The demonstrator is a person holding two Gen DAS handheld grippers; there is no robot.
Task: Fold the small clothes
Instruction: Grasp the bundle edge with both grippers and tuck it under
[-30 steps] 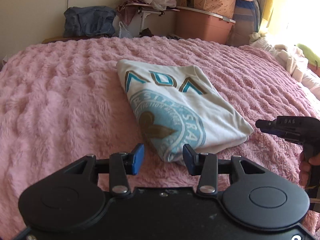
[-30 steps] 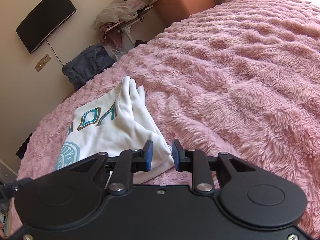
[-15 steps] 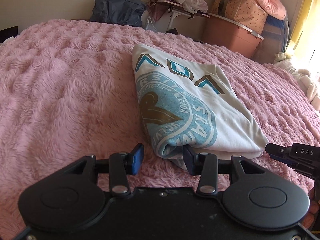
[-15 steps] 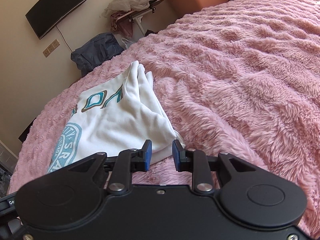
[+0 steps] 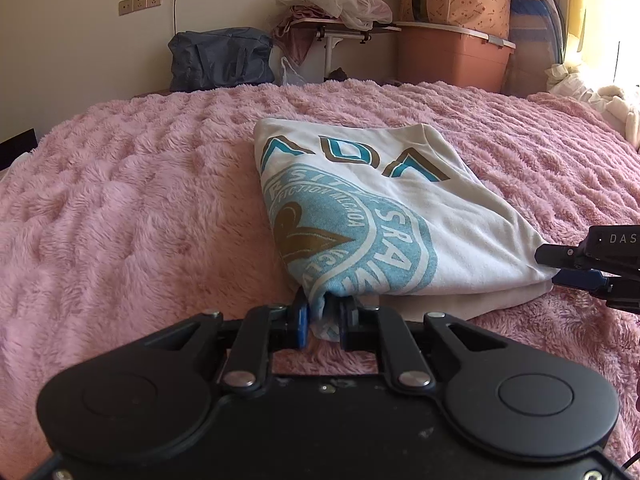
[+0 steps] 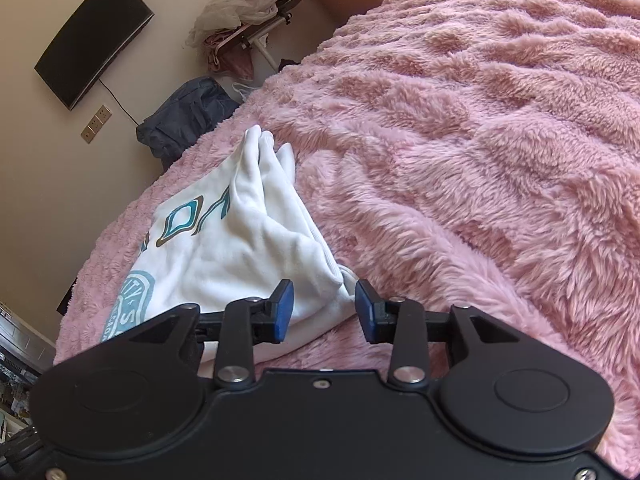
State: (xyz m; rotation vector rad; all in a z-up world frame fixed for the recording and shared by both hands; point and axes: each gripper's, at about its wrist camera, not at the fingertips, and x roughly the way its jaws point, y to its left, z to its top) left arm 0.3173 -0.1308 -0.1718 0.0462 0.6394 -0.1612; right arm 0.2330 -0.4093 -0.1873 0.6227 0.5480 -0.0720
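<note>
The white printed T-shirt (image 5: 372, 216) lies already folded into a narrow panel at the centre of my left view, on the pink fuzzy blanket (image 5: 128, 208). My left gripper (image 5: 325, 318) is closing, its pads pinching the near corner of the shirt at bottom centre. My right gripper (image 6: 323, 312) is opening, the other near corner loose between its parted pads. I judge one more fold across the length remains.
</note>
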